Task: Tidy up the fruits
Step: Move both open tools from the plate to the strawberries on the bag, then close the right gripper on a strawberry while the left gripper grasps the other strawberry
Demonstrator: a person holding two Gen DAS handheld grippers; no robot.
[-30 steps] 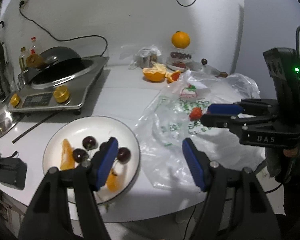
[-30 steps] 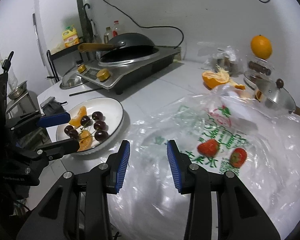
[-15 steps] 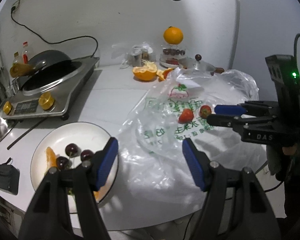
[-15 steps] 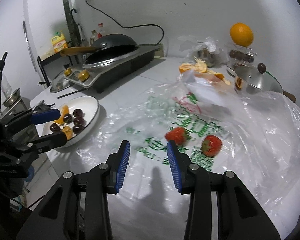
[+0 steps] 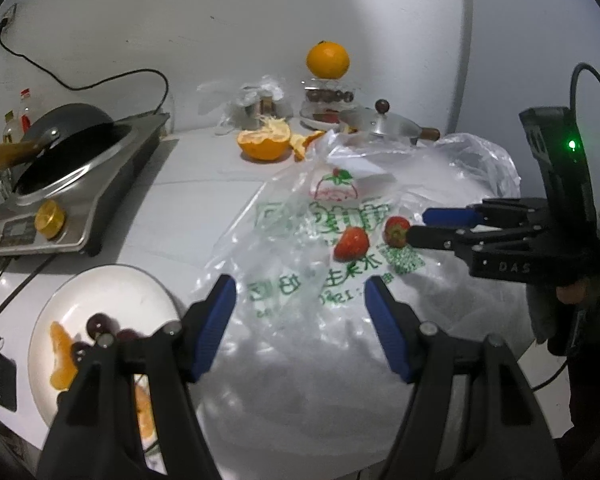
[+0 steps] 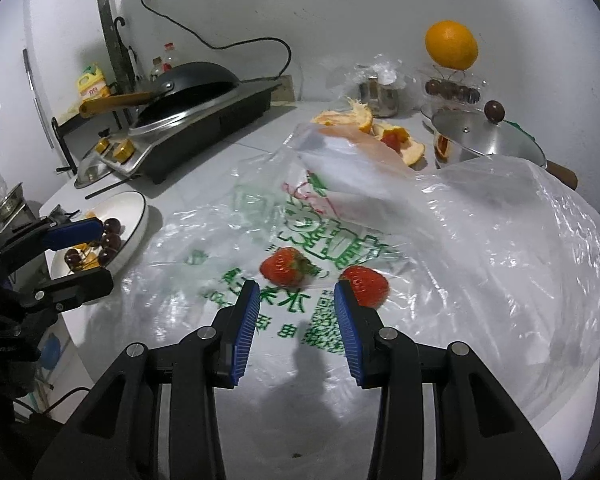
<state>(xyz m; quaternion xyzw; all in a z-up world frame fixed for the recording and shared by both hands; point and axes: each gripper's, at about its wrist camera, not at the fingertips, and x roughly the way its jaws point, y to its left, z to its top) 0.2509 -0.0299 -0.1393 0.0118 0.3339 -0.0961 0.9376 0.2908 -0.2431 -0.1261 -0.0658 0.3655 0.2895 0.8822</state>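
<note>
Currently your right claw (image 6: 296, 300) is part-open and grips nothing; it hangs just short of two red strawberries (image 6: 283, 267) that lie side by side on the crumpled clear plastic bag with green print (image 6: 460, 232), which is spread over the white table (image 5: 204, 184). Your left claw (image 5: 300, 300) is also open and empty, poised above the near edge of the bag. Beside it, the round white plate (image 5: 112, 292) holds dark cherries (image 5: 98, 324) and orange segments (image 5: 60, 360). A whole orange (image 6: 451, 45) rests on a clear container near the wall, well apart from the strawberries.
</note>
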